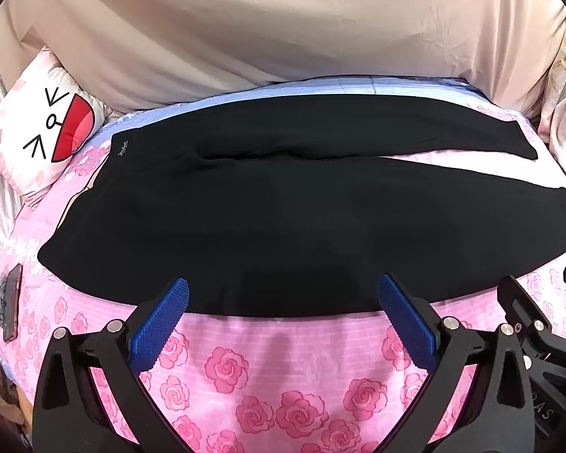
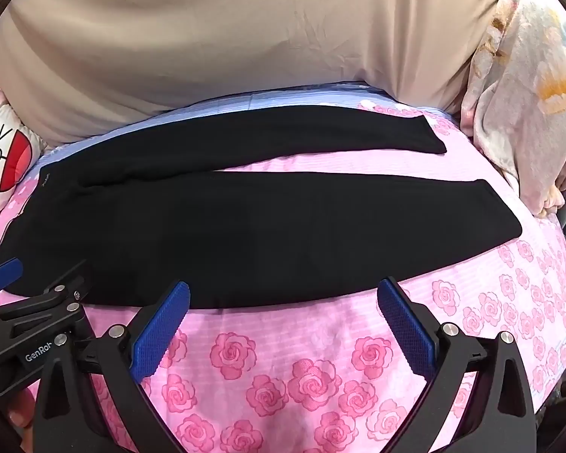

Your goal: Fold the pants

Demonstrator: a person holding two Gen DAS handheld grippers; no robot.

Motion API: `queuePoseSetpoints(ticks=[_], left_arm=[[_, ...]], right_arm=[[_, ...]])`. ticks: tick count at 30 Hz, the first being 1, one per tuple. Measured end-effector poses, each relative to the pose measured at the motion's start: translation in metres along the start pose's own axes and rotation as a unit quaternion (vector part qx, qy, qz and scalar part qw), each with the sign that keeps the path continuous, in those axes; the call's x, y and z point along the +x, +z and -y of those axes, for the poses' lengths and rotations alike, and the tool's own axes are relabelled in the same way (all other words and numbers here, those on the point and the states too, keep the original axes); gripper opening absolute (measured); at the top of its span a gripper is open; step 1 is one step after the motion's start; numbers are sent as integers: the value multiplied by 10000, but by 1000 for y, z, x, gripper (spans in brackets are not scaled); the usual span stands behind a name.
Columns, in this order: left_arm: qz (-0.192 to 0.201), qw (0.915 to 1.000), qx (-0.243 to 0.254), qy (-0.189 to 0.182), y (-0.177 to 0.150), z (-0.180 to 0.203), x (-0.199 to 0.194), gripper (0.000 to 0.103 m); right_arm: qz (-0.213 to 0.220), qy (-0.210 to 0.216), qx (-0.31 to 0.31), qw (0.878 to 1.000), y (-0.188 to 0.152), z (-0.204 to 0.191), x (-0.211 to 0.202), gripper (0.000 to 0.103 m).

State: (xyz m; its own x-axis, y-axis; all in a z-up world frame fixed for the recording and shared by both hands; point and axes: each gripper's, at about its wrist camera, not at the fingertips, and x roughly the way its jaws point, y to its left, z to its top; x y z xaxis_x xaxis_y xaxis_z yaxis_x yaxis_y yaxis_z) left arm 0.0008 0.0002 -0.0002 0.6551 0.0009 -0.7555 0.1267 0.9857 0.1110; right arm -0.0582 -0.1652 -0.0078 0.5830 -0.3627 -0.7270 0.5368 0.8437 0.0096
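Left wrist view: black pants (image 1: 283, 207) lie flat across the rose-print sheet (image 1: 268, 370), a cat pillow (image 1: 45, 128) and phone (image 1: 13, 307) beside. Left gripper (image 1: 281, 294) and right gripper (image 2: 283, 296) hover wide-jawed, empty, at the near edge.

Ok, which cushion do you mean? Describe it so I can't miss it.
Start at the pink rose-print bedspread under the black pants. Past their waistband end lies the white square cushion; it alone bears a cartoon face with a red open mouth.
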Motion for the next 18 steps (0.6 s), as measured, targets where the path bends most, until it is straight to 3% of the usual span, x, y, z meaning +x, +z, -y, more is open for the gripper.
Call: queuePoseSetpoints(ticks=[18], left_arm=[[56,10000,15,20,6,-6,10,98]], right_arm=[[-82,32,51,9999,9,-4,9,98]])
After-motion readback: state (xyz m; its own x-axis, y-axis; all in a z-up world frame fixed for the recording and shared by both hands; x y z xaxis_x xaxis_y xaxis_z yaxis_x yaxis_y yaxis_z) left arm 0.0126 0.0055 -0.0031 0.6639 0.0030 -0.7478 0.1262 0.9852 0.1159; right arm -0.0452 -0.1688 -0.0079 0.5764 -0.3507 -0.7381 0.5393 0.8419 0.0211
